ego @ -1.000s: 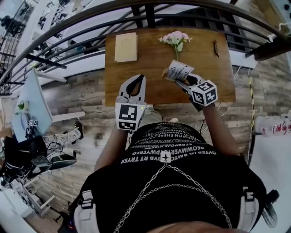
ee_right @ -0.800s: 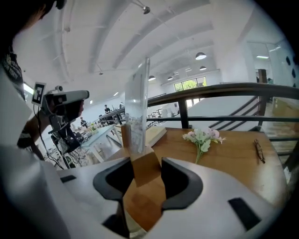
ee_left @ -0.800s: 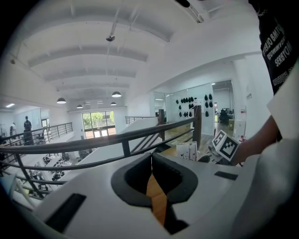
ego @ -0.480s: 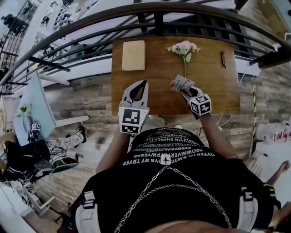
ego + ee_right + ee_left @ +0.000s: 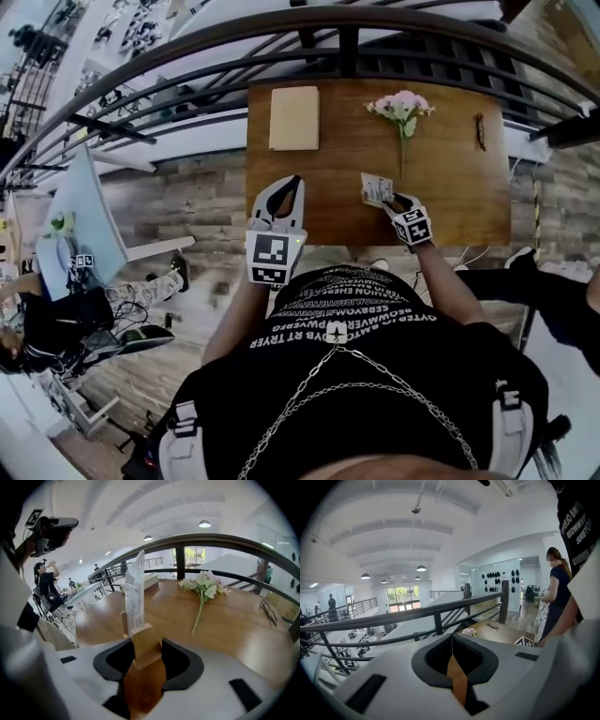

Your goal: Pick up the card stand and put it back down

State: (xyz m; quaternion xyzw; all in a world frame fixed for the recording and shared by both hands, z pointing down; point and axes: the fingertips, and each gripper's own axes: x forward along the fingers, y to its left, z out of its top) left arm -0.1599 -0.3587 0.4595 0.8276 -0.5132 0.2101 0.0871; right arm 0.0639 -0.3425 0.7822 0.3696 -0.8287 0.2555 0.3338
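Observation:
The card stand (image 5: 377, 188) is a small wooden block holding an upright printed card, at the near right of the wooden table (image 5: 328, 187). My right gripper (image 5: 386, 198) is shut on its block. In the right gripper view the block (image 5: 143, 644) sits between the pads, and the card (image 5: 134, 595) rises upright above my right gripper (image 5: 145, 648). I cannot tell whether the stand touches the table. My left gripper (image 5: 284, 185) hovers over the table's near left, shut and holding nothing. In its own view the left gripper (image 5: 451, 641) shows its tips meeting.
A cream notebook (image 5: 293, 118) lies at the far left of the table. A pink flower sprig (image 5: 401, 108) lies beyond the stand, and a dark pair of glasses (image 5: 481, 131) at the far right. A black railing (image 5: 347, 42) runs behind the table. A person (image 5: 555, 588) stands to the right.
The right gripper has carried the card stand down towards the tabletop, so the card looks smaller and lower. The left gripper has barely moved.

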